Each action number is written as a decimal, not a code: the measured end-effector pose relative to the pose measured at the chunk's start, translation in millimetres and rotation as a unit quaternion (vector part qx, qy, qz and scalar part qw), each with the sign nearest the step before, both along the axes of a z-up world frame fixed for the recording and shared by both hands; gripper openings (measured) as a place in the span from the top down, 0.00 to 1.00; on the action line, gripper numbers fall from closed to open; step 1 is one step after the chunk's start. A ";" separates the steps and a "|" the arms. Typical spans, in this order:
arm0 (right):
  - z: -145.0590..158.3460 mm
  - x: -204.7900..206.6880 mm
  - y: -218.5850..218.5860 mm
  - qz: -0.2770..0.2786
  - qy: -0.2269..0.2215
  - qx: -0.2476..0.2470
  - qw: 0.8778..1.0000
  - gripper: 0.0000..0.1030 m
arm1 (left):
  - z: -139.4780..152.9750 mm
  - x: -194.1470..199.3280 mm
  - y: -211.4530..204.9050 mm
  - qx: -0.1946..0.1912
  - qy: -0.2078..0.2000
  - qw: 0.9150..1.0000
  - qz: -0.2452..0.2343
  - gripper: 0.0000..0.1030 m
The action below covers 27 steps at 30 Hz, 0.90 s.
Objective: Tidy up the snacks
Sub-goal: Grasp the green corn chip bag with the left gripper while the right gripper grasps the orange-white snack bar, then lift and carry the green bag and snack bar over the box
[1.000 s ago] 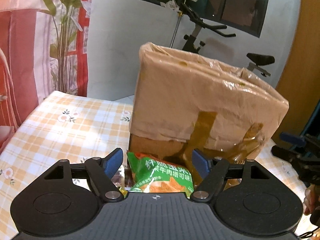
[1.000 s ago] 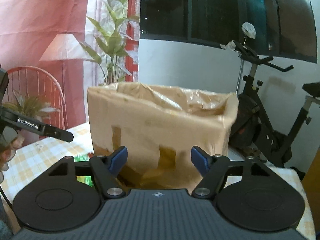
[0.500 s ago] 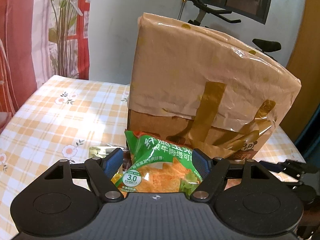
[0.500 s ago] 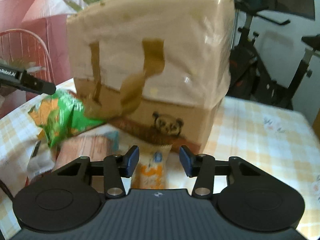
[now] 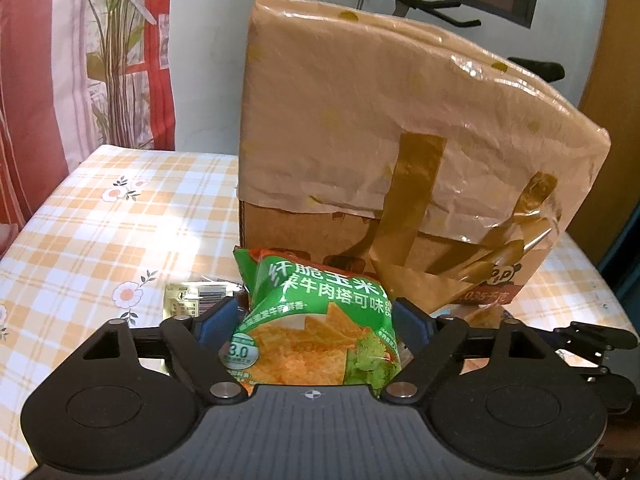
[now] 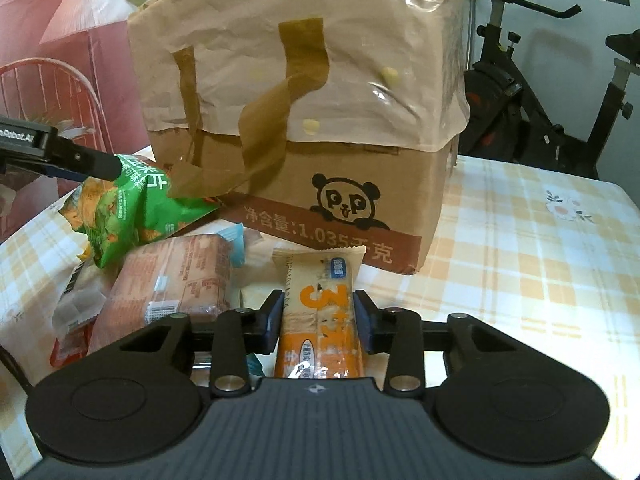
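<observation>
Left gripper (image 5: pixel 316 316) straddles the green tortilla chip bag (image 5: pixel 316 332), jaws opening, blue pads just beside the bag's flanks rather than pressing it. The bag stands propped against the cardboard box (image 6: pixel 344 184), lined with a beige plastic bag (image 6: pixel 304 52), on the checked tablecloth (image 6: pixel 520 264). A small yellow sachet (image 5: pixel 192 298) lies left of the chips. In the right wrist view a clear-wrapped brown bread pack (image 6: pixel 176 284) lies before the box's front edge. Right gripper (image 6: pixel 318 316) has its jaws closing, pads against both sides of the orange-and-cream snack bar (image 6: pixel 320 312), just before the box's panda corner.
</observation>
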State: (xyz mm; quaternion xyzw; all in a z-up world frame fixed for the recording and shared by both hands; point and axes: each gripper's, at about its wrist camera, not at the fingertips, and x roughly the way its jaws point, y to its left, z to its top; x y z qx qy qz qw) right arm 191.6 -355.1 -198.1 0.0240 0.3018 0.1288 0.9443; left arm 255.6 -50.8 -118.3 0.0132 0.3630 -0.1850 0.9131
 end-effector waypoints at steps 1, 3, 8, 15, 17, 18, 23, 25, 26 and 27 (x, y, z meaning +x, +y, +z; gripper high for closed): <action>-0.1 -0.2 -0.3 0.000 0.000 0.000 1.000 0.62 | -1.4 1.1 -2.5 0.006 0.001 1.000 -0.001 0.14; -0.7 0.4 -1.5 0.001 0.000 0.003 1.000 0.62 | -4.4 3.8 -6.6 0.018 0.005 1.000 -0.005 0.13; -1.7 1.4 -2.8 -0.001 0.002 0.014 1.000 0.63 | -12.0 8.3 -13.9 0.040 0.003 0.999 -0.010 0.10; -1.0 1.3 -2.4 -0.001 0.004 0.015 1.000 0.62 | -22.2 7.0 -10.3 0.044 0.004 0.999 0.004 0.14; -1.4 1.4 -1.7 -0.001 0.004 0.015 1.000 0.62 | -20.6 1.7 -4.7 0.029 -0.005 1.000 0.008 0.17; -1.4 1.3 -1.8 -0.001 0.004 0.015 1.000 0.62 | -19.6 -1.3 -2.5 0.021 -0.007 1.000 0.009 0.19; -1.7 1.2 -1.9 -0.002 0.004 0.015 1.000 0.62 | -6.6 -14.7 8.2 0.000 -0.032 0.999 0.024 0.20; -1.8 1.2 -1.6 -0.002 0.005 0.015 1.000 0.62 | -0.3 -19.4 11.5 -0.009 -0.040 0.999 0.028 0.20; -1.8 1.2 -1.7 -0.002 0.004 0.015 1.000 0.62 | 2.0 -21.9 13.0 -0.011 -0.044 0.999 0.030 0.20; -1.8 1.2 -1.7 -0.002 0.004 0.015 1.000 0.62 | 3.1 -23.7 14.4 -0.012 -0.047 0.998 0.032 0.20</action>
